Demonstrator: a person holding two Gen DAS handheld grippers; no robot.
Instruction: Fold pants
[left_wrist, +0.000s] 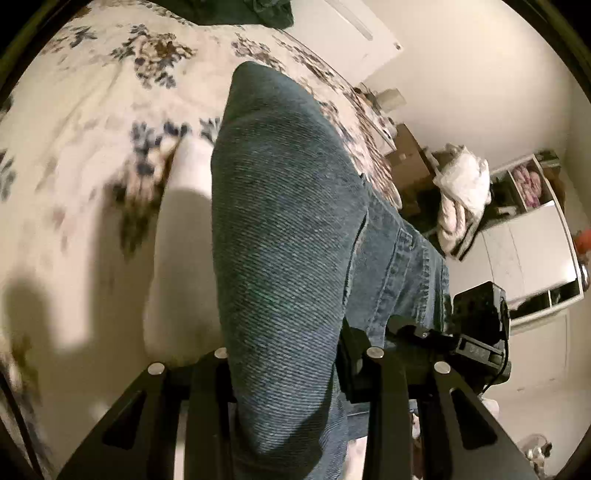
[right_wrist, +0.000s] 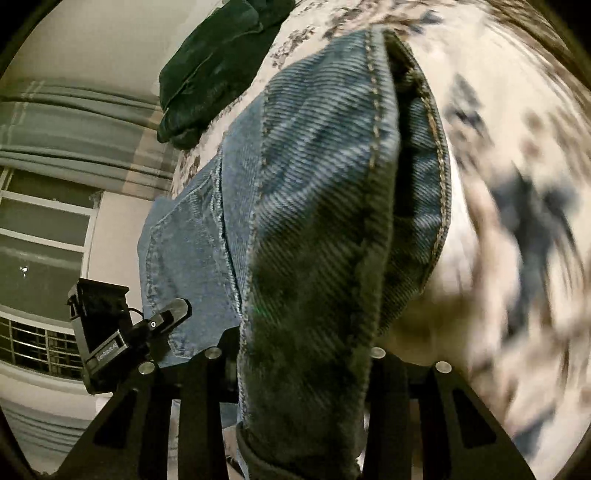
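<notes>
The left gripper is clamped on a thick fold of the blue denim pants, the cloth filling the whole gap between its two black fingers and running forward and upward away from it in a long ridge. To the right of that ridge, just past the gripper's right finger, a flatter part of the pants shows seams and a stitched pocket edge. Beyond and to the left of the gripper lies the floral bedspread, cream with blue and brown flowers, with dark shadows falling on it close to the left finger. The right gripper appears low at the right of the left wrist view, just beside the denim. Far off to the right stand a white shelf unit and a pile of pale bedding. In the right wrist view the right gripper is likewise closed on the pants, gripping a bunched, doubled layer whose hem with tan stitching curves up ahead of the fingers; the near part of the cloth is in shadow. The left gripper shows at the lower left, just beside the denim's pocket panel. The bedspread spreads to the right of the fingers, heavily blurred. Ahead and to the left lies a dark green garment on the bed, and further left are a window and grey curtain.
</notes>
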